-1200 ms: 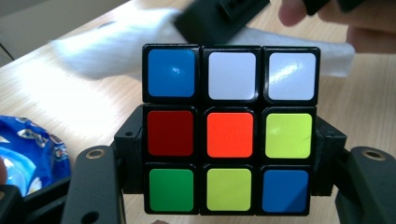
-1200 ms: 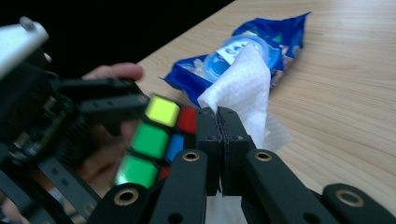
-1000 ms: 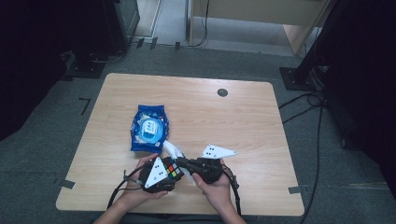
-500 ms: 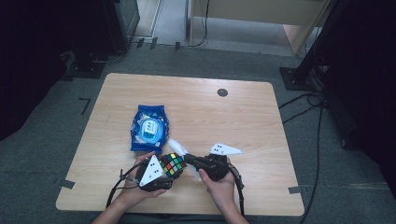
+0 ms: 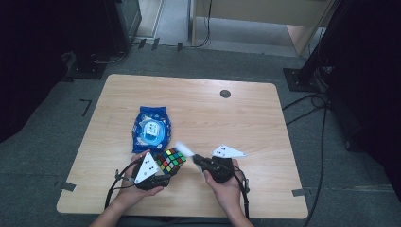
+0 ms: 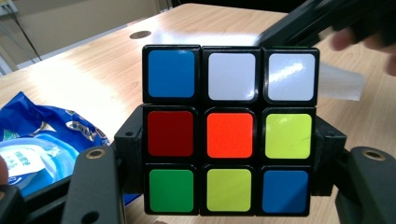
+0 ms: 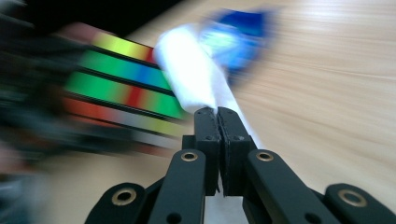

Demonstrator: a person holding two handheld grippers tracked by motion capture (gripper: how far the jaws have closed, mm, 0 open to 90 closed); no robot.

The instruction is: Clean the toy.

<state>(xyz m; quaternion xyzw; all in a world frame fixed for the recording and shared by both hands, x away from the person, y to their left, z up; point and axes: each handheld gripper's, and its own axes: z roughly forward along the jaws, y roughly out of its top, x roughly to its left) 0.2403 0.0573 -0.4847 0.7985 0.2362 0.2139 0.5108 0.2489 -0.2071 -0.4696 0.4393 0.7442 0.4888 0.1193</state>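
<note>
low in the high view, left of centre, the left gripper (image 5: 163,176) holds the puzzle cube (image 5: 171,160) between its fingers, which press on the cube's two sides (blue, white and white squares along the top row). just above it a blue wipes packet (image 5: 151,127) lies on the wooden surface (image 5: 246,118). further right, the right gripper (image 5: 197,161) has its fingers pinched together on a white wipe (image 7: 191,74) beside the cube.

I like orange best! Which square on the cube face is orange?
The centre square of the cube in the left claw view. It sits between a red square and a yellow one.
</note>
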